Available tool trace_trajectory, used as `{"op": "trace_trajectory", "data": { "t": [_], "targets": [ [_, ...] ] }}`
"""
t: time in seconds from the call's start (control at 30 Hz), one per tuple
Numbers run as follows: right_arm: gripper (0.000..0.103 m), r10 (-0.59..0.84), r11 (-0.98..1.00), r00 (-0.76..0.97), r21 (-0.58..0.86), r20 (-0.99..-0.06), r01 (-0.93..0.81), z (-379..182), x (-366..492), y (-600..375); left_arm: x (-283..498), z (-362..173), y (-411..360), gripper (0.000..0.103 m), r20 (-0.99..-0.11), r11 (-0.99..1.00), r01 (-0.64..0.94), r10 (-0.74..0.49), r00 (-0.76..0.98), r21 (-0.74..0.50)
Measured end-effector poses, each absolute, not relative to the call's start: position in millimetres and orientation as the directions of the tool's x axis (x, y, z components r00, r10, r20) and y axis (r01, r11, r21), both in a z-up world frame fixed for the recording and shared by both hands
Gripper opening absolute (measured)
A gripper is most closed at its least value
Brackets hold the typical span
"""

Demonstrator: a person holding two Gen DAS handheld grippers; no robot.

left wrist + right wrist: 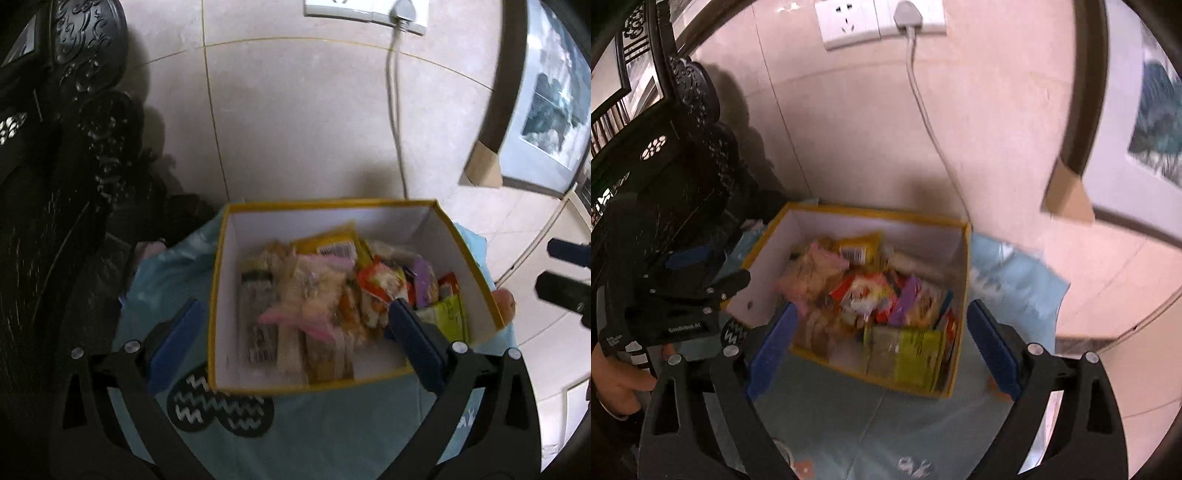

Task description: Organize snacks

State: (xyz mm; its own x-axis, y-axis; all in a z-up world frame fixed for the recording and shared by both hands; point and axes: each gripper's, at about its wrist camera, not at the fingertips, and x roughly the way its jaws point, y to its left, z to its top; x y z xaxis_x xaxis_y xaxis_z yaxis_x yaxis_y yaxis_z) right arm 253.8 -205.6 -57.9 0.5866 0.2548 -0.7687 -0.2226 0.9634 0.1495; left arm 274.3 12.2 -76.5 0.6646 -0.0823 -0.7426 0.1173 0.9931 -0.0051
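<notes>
Crinkly, light snack packets (317, 295) fill the yellow-rimmed box (332, 205) on the blue-covered desk (332, 435); slippery, best pinched by an edge. Both hand-held grippers, left (295, 343) and right (882, 347), hang spread and empty.

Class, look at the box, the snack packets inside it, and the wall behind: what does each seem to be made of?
Box: likely cardboard, matte white inside, yellow edges, crisp folds.
Snack packets: glossy plastic wrap, probably; crinkled, printed.
Wall: polished stone or ceramic tile, judging by grout lines.
</notes>
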Motion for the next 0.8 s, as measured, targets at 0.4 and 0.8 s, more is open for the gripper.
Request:
{"op": "trace_trajectory", "data": {
  "t": [0.4,0.8],
  "targets": [
    [0.102,0.166,0.986,0.548,0.14,-0.82,-0.088,-86,166,-208,188,-88,2,0.101,-0.761,0.993,0.121,-0.092,0.642,-0.018],
    [0.102,0.112,0.994,0.664,0.085,-0.74,-0.073,0,46,-204,79,-1,8,0.101,-0.671,0.99,0.141,-0.109,0.734,-0.006]
  ]
}}
